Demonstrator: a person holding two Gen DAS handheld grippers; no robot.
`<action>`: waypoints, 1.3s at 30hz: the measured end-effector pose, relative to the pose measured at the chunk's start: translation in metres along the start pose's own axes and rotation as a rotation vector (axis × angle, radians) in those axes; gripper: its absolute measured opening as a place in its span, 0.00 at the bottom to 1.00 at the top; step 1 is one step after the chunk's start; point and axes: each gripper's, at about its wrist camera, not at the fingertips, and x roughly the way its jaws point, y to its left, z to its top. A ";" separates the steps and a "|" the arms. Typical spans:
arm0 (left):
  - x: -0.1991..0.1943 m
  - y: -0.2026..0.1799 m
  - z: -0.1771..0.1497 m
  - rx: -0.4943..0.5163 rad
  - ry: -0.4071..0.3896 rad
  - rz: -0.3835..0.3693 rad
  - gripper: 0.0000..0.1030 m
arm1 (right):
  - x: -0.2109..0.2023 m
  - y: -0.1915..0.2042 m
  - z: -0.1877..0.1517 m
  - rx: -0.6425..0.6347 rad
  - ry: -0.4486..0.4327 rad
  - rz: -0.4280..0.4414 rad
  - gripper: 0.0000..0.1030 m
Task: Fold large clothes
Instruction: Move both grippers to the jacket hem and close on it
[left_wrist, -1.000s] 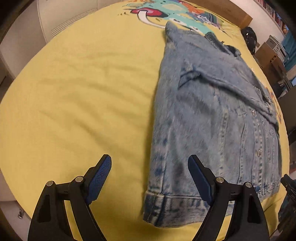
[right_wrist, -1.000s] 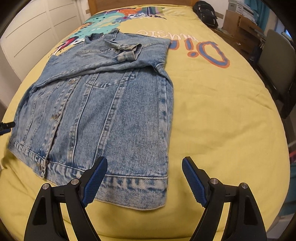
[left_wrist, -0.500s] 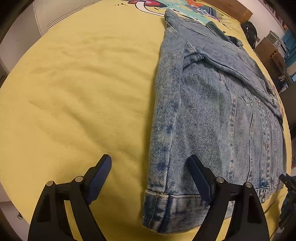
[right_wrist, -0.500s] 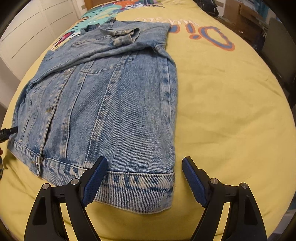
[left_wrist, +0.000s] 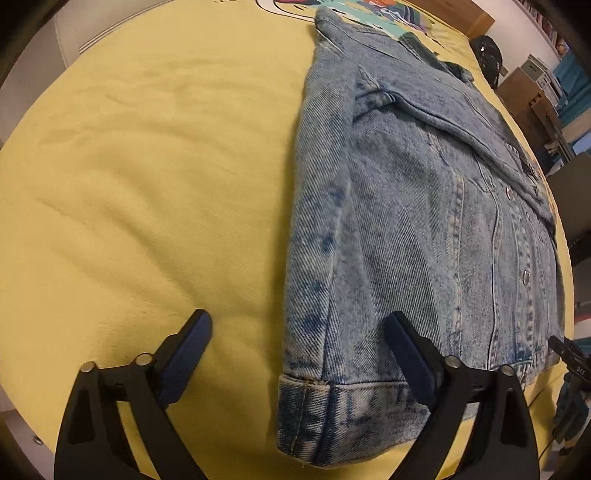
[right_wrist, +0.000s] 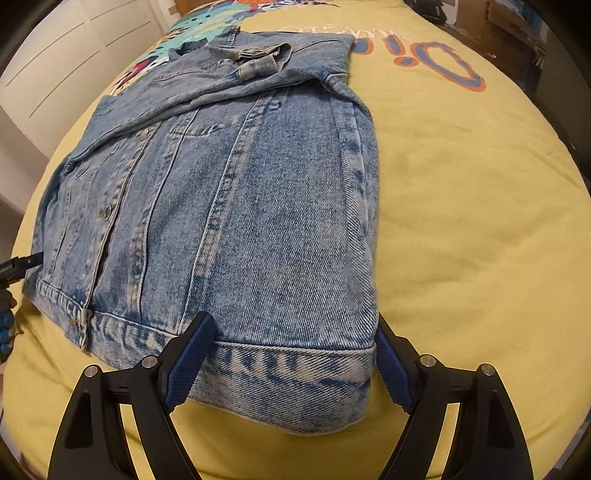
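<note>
A light-blue denim jacket (left_wrist: 406, 206) lies flat on the yellow bed cover (left_wrist: 147, 184), sleeves folded in across its upper part. My left gripper (left_wrist: 301, 343) hangs low over the jacket's near-left hem corner. Its jaws are opening, the corner lies between the blue pads (left_wrist: 188, 358), and neither pad presses on the cloth. In the right wrist view the jacket (right_wrist: 240, 192) fills the middle. My right gripper (right_wrist: 291, 354) stands open astride the near-right hem corner, with its pads (right_wrist: 393, 365) beside the fold.
The bed cover (right_wrist: 461, 221) carries orange-and-blue lettering (right_wrist: 436, 62) and a colourful print near the collar. A black bag (left_wrist: 489, 59) and cardboard boxes (left_wrist: 532, 85) stand beyond the bed's far right. White cupboard doors (right_wrist: 55, 62) line the left.
Both grippers have sunk closer to the jacket's hem, so each now straddles a hem corner. The left jaws have spread wider. The jacket itself has not moved.
</note>
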 end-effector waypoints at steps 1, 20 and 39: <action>0.000 0.000 -0.001 0.006 0.004 0.003 0.93 | 0.000 0.000 0.000 0.001 0.000 0.001 0.81; 0.007 -0.018 0.004 0.057 0.058 -0.030 0.94 | 0.000 -0.012 -0.002 0.040 0.007 0.090 0.83; 0.012 -0.037 0.012 0.088 0.109 -0.298 0.83 | -0.001 -0.035 -0.009 0.077 0.035 0.285 0.74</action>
